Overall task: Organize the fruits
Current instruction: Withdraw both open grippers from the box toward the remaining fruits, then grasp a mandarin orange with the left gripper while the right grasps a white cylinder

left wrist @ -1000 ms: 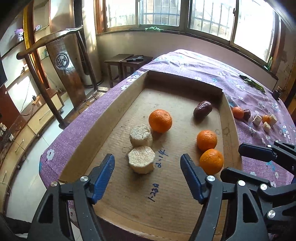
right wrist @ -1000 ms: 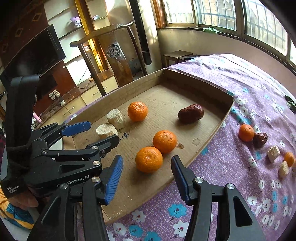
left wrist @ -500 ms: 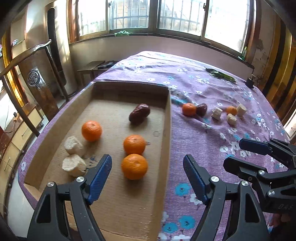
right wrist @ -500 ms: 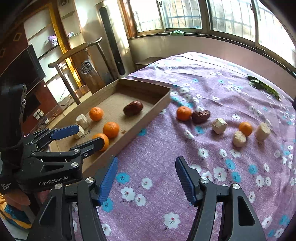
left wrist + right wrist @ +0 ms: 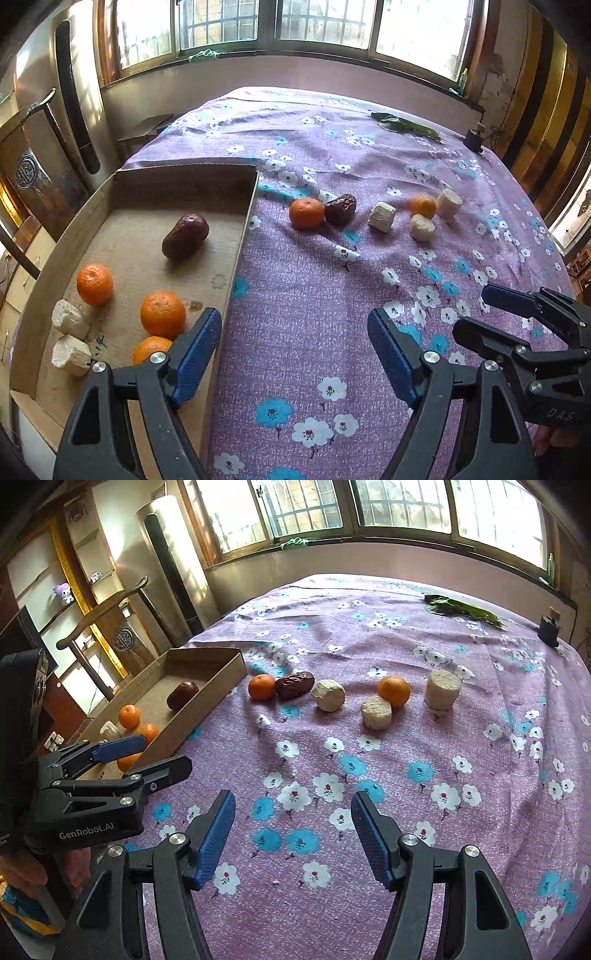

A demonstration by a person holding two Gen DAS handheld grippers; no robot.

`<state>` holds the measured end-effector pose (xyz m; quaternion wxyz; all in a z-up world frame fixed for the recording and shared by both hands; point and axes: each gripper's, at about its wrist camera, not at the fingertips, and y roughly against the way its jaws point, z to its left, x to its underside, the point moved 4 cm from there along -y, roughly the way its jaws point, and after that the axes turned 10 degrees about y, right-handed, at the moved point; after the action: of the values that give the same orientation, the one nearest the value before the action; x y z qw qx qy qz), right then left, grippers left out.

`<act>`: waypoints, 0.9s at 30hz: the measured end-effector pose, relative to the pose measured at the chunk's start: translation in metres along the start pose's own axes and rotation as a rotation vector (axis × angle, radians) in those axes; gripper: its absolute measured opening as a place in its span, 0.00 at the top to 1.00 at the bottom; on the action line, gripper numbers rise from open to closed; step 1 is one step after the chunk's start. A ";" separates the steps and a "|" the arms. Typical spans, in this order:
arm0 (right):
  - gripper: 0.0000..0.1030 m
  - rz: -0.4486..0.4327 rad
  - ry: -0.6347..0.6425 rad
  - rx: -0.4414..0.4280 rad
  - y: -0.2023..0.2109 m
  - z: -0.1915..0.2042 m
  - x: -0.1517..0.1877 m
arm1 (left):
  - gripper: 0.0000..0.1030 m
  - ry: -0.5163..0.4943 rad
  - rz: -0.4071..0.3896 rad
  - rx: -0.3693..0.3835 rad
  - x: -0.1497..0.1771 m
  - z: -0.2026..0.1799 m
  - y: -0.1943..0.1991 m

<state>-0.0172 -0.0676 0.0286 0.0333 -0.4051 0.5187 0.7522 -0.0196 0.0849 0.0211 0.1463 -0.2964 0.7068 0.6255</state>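
Note:
A cardboard tray (image 5: 242,236) (image 5: 207,698) lies at the left of the purple floral cloth. It holds three oranges (image 5: 162,314), a dark date (image 5: 185,236) and two pale chunks (image 5: 70,356). On the cloth to its right lie an orange (image 5: 261,687), a date (image 5: 294,684), a pale chunk (image 5: 328,700), another chunk (image 5: 376,712), a second orange (image 5: 393,690) and a taller chunk (image 5: 442,689). My left gripper (image 5: 295,354) is open and empty by the tray's near right wall. My right gripper (image 5: 291,834) is open and empty over bare cloth, short of the loose fruit.
Green leaves (image 5: 461,609) and a small dark pot (image 5: 549,629) lie at the far side of the bed. A wooden chair (image 5: 107,609) and shelves stand left of the tray. Windows run along the back wall.
Both grippers have swung right, from over the tray toward the loose fruit on the cloth. Both stayed open and empty.

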 end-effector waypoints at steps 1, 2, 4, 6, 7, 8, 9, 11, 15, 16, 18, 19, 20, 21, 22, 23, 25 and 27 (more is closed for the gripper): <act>0.32 0.002 -0.003 0.004 0.000 -0.003 0.001 | 0.22 -0.007 0.008 0.003 -0.003 -0.002 -0.003; 0.32 0.002 -0.007 0.008 -0.001 -0.007 0.001 | 0.22 -0.011 0.016 0.001 -0.006 -0.003 -0.006; 0.32 0.001 -0.009 0.010 -0.002 -0.012 0.000 | 0.22 -0.023 0.025 -0.002 -0.013 -0.006 -0.011; 0.32 0.004 0.000 0.019 -0.005 -0.016 -0.003 | 0.22 -0.036 0.025 -0.001 -0.022 -0.009 -0.018; 0.32 0.007 0.004 0.022 -0.006 -0.018 -0.004 | 0.22 -0.043 0.027 0.002 -0.026 -0.011 -0.022; 0.32 0.009 0.004 0.021 -0.007 -0.020 -0.006 | 0.22 -0.049 0.034 0.000 -0.031 -0.012 -0.027; 0.32 0.010 0.001 0.019 -0.009 -0.023 -0.007 | 0.22 -0.057 0.045 -0.004 -0.035 -0.013 -0.032; 0.32 0.012 -0.002 0.018 -0.011 -0.026 -0.008 | 0.22 -0.096 0.056 0.013 -0.045 -0.018 -0.043; 0.32 0.016 -0.005 0.005 -0.016 -0.031 -0.010 | 0.22 -0.191 0.063 0.008 -0.062 -0.027 -0.063; 0.32 0.018 -0.005 0.005 -0.017 -0.033 -0.010 | 0.22 -0.213 0.073 0.015 -0.065 -0.029 -0.069; 0.32 0.027 -0.007 0.008 -0.020 -0.038 -0.012 | 0.22 -0.232 0.086 0.008 -0.071 -0.029 -0.079; 0.32 0.029 -0.008 0.011 -0.021 -0.040 -0.014 | 0.22 -0.239 0.095 0.008 -0.073 -0.029 -0.084; 0.32 0.031 -0.006 0.013 -0.023 -0.042 -0.016 | 0.22 -0.249 0.105 0.011 -0.074 -0.030 -0.088; 0.32 0.032 -0.004 0.014 -0.023 -0.043 -0.017 | 0.22 -0.263 0.110 0.012 -0.074 -0.031 -0.091; 0.32 0.035 0.002 0.016 -0.024 -0.044 -0.020 | 0.23 -0.287 0.100 0.009 -0.074 -0.032 -0.092; 0.32 0.037 0.009 0.018 -0.025 -0.045 -0.022 | 0.24 -0.305 0.099 0.007 -0.073 -0.032 -0.094; 0.32 0.041 0.026 0.021 -0.027 -0.045 -0.027 | 0.30 -0.318 0.107 0.030 -0.073 -0.034 -0.096; 0.32 0.045 0.041 0.024 -0.030 -0.044 -0.033 | 0.51 -0.328 0.125 0.039 -0.073 -0.035 -0.101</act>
<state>0.0446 -0.0773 0.0212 0.0105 -0.4081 0.5374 0.7380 0.1037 0.0642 -0.0111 0.2261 -0.1431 0.7026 0.6594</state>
